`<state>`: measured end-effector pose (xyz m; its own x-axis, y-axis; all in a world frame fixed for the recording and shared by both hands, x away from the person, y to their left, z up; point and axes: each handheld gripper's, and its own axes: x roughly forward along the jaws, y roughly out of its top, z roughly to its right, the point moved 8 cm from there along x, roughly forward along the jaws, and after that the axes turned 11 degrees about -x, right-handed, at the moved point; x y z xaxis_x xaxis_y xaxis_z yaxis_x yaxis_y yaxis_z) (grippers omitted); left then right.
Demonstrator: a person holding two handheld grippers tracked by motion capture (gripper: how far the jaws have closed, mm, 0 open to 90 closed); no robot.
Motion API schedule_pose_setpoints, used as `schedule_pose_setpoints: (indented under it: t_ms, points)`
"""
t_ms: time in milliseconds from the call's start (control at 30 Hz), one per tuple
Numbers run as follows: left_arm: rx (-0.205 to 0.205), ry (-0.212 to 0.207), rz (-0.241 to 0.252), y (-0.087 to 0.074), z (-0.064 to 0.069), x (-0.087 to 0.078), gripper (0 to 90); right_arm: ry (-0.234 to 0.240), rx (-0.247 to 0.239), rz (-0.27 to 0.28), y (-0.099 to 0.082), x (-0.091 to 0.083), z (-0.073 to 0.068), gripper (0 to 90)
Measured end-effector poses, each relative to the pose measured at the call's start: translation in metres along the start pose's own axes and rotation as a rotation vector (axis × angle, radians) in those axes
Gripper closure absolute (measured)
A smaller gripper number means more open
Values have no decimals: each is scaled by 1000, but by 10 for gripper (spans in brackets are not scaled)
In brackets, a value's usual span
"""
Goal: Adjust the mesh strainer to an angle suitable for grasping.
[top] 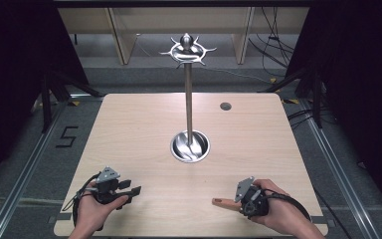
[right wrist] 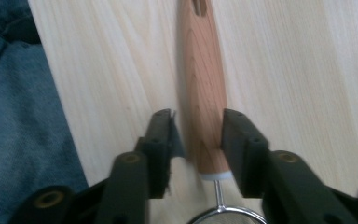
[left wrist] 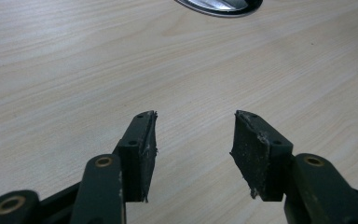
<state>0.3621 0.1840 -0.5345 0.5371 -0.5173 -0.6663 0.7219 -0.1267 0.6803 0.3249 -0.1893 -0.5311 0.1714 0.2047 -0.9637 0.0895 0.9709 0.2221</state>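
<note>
Grasp stage: right tongs straddle the wooden handle, not yet clamped; left tongs wide, empty; closing comes next.

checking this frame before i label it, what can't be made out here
- Working end of the wooden-handled utensil: right gripper view, cut off by the bottom edge past a wire loop; high view, hidden under the right gripper.
- Right gripper's grip: right gripper view, blurred; the jaws flank the handle, contact unclear.
- Metal stand: left gripper view, its base cut off by the top edge.
- Left gripper: jaws apart, nothing between them.
</note>
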Motion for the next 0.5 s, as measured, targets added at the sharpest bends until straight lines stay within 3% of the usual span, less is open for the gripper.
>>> schedule_pose_setpoints:
  t_ms: [133,167,200,233,300,400,433,500]
  points:
    - [-13,-2,19,1,1,0,483,-12,25,19,8,-6,1,722]
    - [-18,-3,17,1,1,0,483,-56,-15,20,9,-8,7,752]
    - [-12,-4,25,1,1,0,483,-51,-18,32,12,-10,7,781]
    - [-12,-2,17,1,1,0,483,-15,5,34,17,-11,3,863]
    - [-14,-6,18,1,1,0,483,2,21,21,18,-10,1,891]
    - [-11,-5,24,1,1,0,482,61,14,1,25,2,-9,900]
    - [-2,-4,15,1,1,-1,482,94,35,8,30,11,-14,900]
    - [-2,-7,10,1,1,-1,482,93,40,2,30,12,-14,900]
